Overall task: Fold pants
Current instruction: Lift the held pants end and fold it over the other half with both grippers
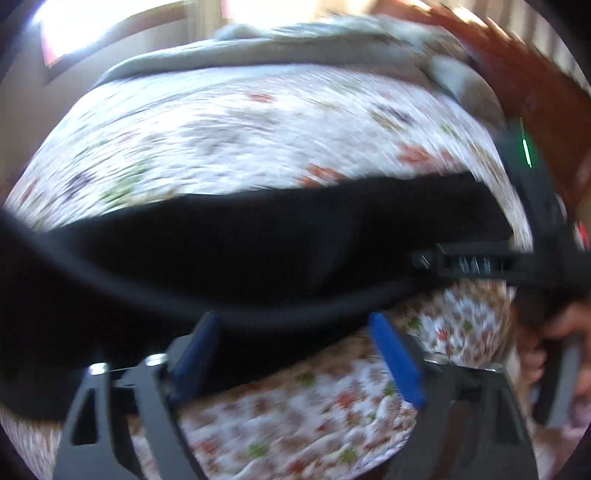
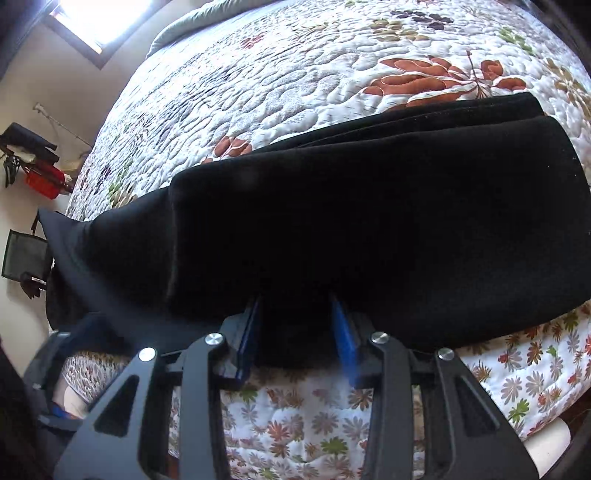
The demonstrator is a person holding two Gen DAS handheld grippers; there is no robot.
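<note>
Black pants (image 1: 258, 251) lie across a flowered quilt on a bed, folded lengthwise into a long band (image 2: 369, 221). My left gripper (image 1: 297, 356) is open wide over the band's near edge, and cloth lies loosely between its blue pads (image 1: 397, 362). My right gripper (image 2: 298, 334) stands partly open at the near hem of the thick folded end. Black cloth fills the gap between its blue pads (image 2: 345, 336). In the blurred left wrist view, the right gripper's black finger (image 1: 476, 263) reaches onto the pants from the right, with a person's hand (image 1: 554, 332) behind it.
The quilt (image 2: 295, 74) covers the bed, with a grey blanket (image 1: 295, 48) bunched at the far end. The bed's near edge drops off below the grippers. A window (image 2: 92, 14) and a wall rack with bags (image 2: 33, 158) are on the left.
</note>
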